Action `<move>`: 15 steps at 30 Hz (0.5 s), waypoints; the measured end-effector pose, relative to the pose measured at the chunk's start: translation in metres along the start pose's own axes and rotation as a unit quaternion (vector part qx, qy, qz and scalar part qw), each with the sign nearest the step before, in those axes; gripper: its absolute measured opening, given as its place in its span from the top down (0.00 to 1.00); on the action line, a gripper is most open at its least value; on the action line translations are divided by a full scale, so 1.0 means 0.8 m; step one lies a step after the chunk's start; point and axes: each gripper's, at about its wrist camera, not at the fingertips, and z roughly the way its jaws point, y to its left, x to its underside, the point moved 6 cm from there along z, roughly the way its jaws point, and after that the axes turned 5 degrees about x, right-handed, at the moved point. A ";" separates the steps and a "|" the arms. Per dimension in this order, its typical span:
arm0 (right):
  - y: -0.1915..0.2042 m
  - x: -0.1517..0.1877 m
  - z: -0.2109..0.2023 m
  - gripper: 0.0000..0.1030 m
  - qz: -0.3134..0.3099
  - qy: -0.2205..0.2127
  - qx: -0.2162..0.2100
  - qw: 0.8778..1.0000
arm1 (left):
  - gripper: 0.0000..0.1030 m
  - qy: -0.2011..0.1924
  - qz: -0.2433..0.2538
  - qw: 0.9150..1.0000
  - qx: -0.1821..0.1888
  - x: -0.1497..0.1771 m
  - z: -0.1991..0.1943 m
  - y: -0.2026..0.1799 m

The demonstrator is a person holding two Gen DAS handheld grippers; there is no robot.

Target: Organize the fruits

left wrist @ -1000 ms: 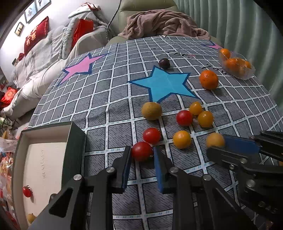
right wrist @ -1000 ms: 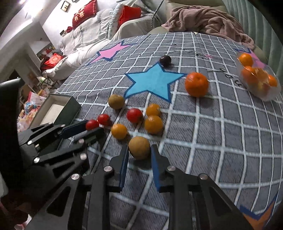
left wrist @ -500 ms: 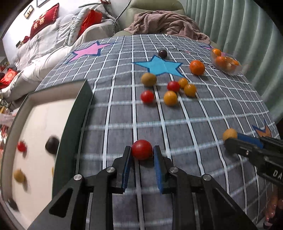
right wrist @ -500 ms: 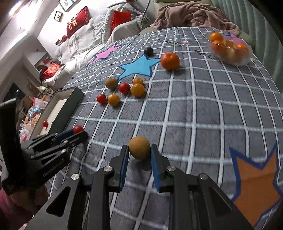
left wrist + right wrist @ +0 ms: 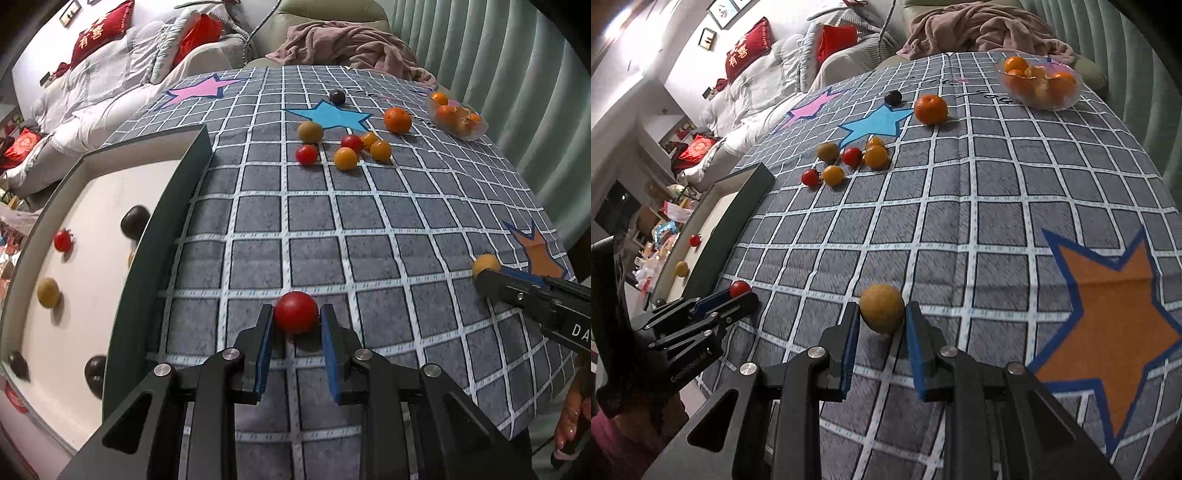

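Left gripper: fingers clamped on a red cherry tomato above the table, beside the tray. Right gripper: fingers clasp a brown longan. Mid-table: loose fruit cluster. Far: mandarin, bowl of oranges.

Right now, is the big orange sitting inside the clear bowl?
No, the big orange sits on the tablecloth, apart from the clear bowl.
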 end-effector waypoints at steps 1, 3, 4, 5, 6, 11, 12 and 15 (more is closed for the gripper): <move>0.001 0.001 -0.002 0.73 -0.001 -0.001 0.001 1.000 | 0.74 0.000 -0.002 1.000 0.001 0.002 -0.001 0.001; 0.004 0.004 -0.005 0.73 -0.002 -0.001 0.002 1.000 | 0.74 0.001 -0.009 1.000 0.003 0.005 -0.004 0.004; 0.006 0.005 -0.007 0.73 -0.004 -0.002 0.004 1.000 | 0.74 0.001 -0.011 1.000 0.004 0.007 -0.006 0.006; 0.007 0.005 -0.008 0.73 -0.005 -0.002 0.004 1.000 | 0.74 0.001 -0.013 1.000 0.005 0.008 -0.007 0.007; 0.010 0.006 -0.010 0.73 -0.007 -0.003 0.005 1.000 | 0.74 0.000 -0.015 1.000 0.006 0.010 -0.010 0.009; 0.018 0.008 -0.016 0.73 -0.012 -0.004 0.006 1.000 | 0.74 -0.010 -0.020 1.000 0.012 0.011 -0.022 0.012; 0.021 0.007 -0.017 0.73 -0.014 -0.004 0.007 1.000 | 0.74 -0.013 -0.021 1.000 0.013 0.010 -0.025 0.013; 0.028 0.006 -0.020 0.73 -0.020 -0.006 0.009 1.000 | 0.74 -0.021 -0.021 0.999 0.015 0.009 -0.033 0.014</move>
